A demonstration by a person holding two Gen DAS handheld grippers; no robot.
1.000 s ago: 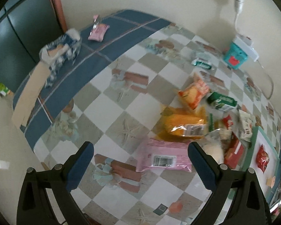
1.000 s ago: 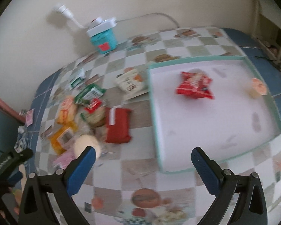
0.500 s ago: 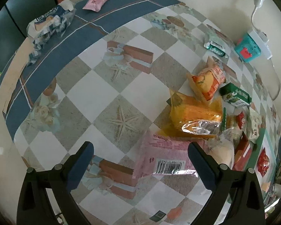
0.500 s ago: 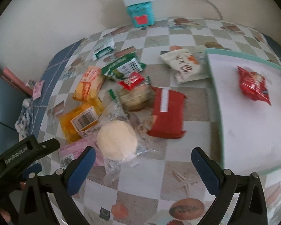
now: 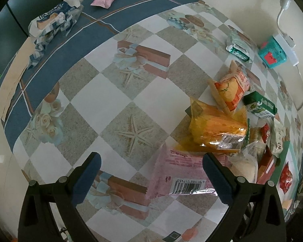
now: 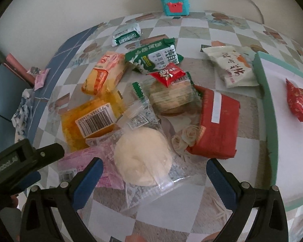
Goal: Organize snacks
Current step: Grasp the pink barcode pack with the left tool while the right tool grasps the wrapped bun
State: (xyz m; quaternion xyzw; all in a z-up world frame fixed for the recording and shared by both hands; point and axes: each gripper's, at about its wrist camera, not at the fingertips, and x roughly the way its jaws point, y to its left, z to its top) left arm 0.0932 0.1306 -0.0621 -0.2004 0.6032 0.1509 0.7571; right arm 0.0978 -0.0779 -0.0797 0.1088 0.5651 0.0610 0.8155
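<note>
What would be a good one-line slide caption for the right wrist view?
Open right gripper poised over a clear-wrapped pale bun in a snack pile, teal-rimmed tray alongside.

Snack pile (image 6: 151,100) left of tray (image 6: 272,141)

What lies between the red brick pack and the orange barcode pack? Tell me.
In the right wrist view, the cracker stack in clear wrap lies between the red pack and orange pack.
</note>
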